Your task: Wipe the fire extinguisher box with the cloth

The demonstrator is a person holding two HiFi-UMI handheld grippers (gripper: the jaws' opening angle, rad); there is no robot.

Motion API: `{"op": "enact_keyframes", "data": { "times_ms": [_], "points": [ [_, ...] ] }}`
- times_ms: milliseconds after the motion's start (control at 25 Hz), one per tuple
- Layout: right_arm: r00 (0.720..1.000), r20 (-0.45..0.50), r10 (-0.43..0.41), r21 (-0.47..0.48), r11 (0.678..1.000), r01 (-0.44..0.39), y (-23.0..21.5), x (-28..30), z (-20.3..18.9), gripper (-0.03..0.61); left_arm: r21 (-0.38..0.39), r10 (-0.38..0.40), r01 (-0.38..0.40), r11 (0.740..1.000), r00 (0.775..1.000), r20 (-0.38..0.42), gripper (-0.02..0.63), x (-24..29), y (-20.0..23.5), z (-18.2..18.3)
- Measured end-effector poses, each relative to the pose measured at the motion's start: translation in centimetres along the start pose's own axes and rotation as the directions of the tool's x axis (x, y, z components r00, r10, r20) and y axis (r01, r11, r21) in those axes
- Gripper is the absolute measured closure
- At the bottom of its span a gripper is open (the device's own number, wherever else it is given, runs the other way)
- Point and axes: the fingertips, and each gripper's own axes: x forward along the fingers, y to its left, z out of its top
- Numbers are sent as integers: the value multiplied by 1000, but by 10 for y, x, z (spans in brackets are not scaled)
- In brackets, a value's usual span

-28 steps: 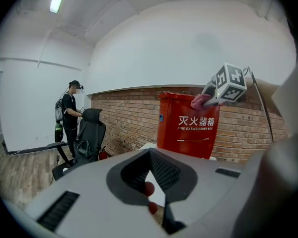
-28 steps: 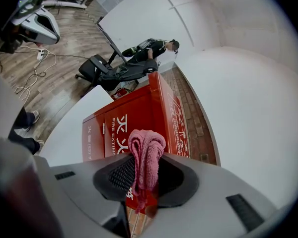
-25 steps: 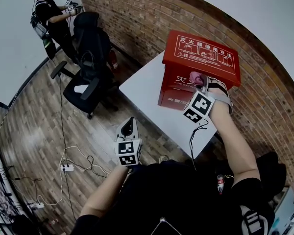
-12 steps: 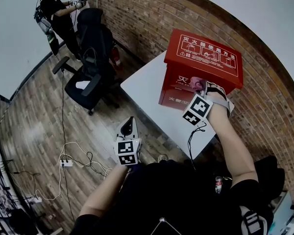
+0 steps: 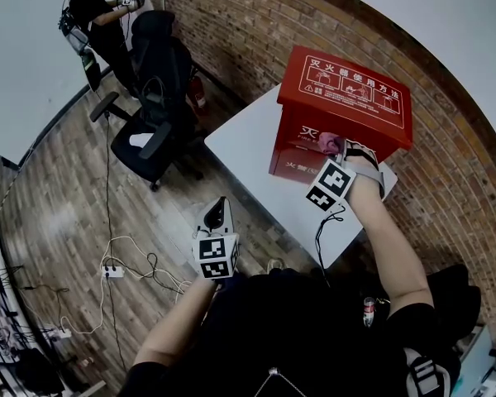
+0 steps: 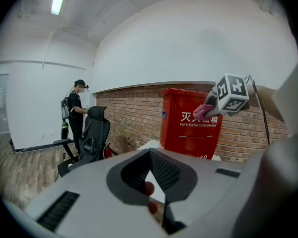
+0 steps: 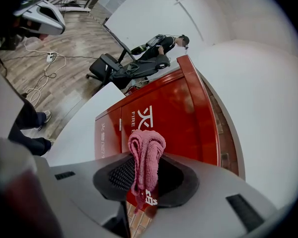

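A red fire extinguisher box (image 5: 343,114) stands on a white table (image 5: 248,151) against the brick wall; it also fills the right gripper view (image 7: 164,113) and shows ahead in the left gripper view (image 6: 191,125). My right gripper (image 5: 337,145) is shut on a bunched pink cloth (image 7: 145,157), held against the box's front face, with the cloth (image 5: 328,141) visible at the jaws. My left gripper (image 5: 218,218) hangs low over the floor, away from the table, its jaws shut with nothing between them (image 6: 156,182).
Black office chairs (image 5: 153,98) stand left of the table. A person (image 5: 95,23) stands at the far left by the white wall. Cables and a power strip (image 5: 112,273) lie on the wooden floor. A small red extinguisher (image 5: 197,92) sits by the brick wall.
My right gripper with the cloth has slid slightly down and left across the box front. The left gripper has stayed in place.
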Motion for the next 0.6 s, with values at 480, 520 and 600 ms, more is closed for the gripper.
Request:
{"op": "enact_keyframes", "data": {
  "times_ms": [480, 520, 600],
  "points": [
    [999, 8, 48, 1, 999, -48, 17, 14, 2, 472, -4, 11, -11, 1000, 1000, -14, 586, -1, 0, -5],
    [999, 7, 51, 0, 999, -51, 19, 15, 1, 472, -3, 11, -11, 1000, 1000, -17, 586, -1, 0, -6],
    [998, 6, 58, -2, 998, -58, 23, 19, 1, 472, -2, 13, -13, 1000, 1000, -22, 586, -1, 0, -8]
  ]
}}
